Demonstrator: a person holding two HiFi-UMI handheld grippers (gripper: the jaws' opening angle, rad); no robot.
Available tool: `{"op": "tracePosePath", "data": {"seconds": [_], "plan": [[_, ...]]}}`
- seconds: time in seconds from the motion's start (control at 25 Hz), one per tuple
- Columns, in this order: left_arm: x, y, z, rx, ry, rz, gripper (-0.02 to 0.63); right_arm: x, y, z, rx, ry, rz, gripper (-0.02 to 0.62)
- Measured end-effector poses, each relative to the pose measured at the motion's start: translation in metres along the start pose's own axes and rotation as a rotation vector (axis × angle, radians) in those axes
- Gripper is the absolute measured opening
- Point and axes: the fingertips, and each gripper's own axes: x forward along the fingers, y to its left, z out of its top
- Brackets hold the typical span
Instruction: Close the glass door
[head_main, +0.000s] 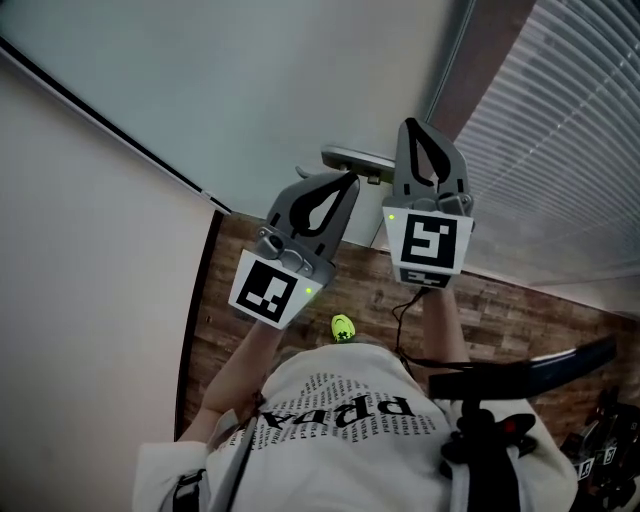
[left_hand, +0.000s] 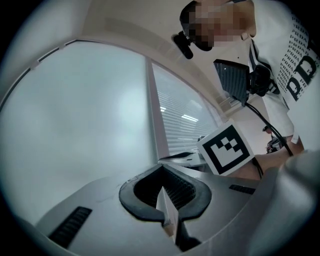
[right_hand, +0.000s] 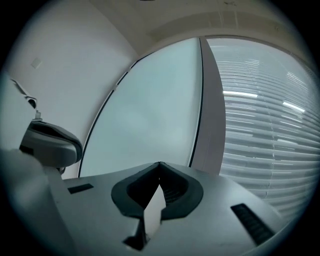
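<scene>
Inspection point: the frosted glass door (head_main: 250, 80) fills the upper part of the head view, between a plain white wall (head_main: 90, 220) on its left and a grey vertical frame post (head_main: 478, 70) on its right. In the right gripper view the door's edge runs along that post. White slatted blinds (head_main: 570, 150) lie beyond the post.

A silver lever handle (head_main: 350, 158) projects near the door's right edge.

Left gripper (head_main: 346, 182): clenched, jaws meeting at the tips, nothing between them. It is raised just below the handle; contact with it cannot be confirmed.

Right gripper (head_main: 412, 126): clenched likewise and empty, raised just beside the handle's right end and pointing at the glass near the post.

The 2 grippers sit side by side, close together.

Below them is a brown wood-plank floor (head_main: 500, 320) with 1 small yellow-green object (head_main: 343, 327) on it. The person's white printed T-shirt (head_main: 350, 420) shows at the bottom.
</scene>
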Motion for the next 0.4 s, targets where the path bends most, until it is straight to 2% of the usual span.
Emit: {"op": "tracePosePath", "data": {"seconds": [0.4], "plan": [[0.006, -0.004, 0.017, 0.006, -0.034, -0.004, -0.009, -0.016, 0.003, 0.007, -0.011, -0.001, -0.002, -0.003]]}}
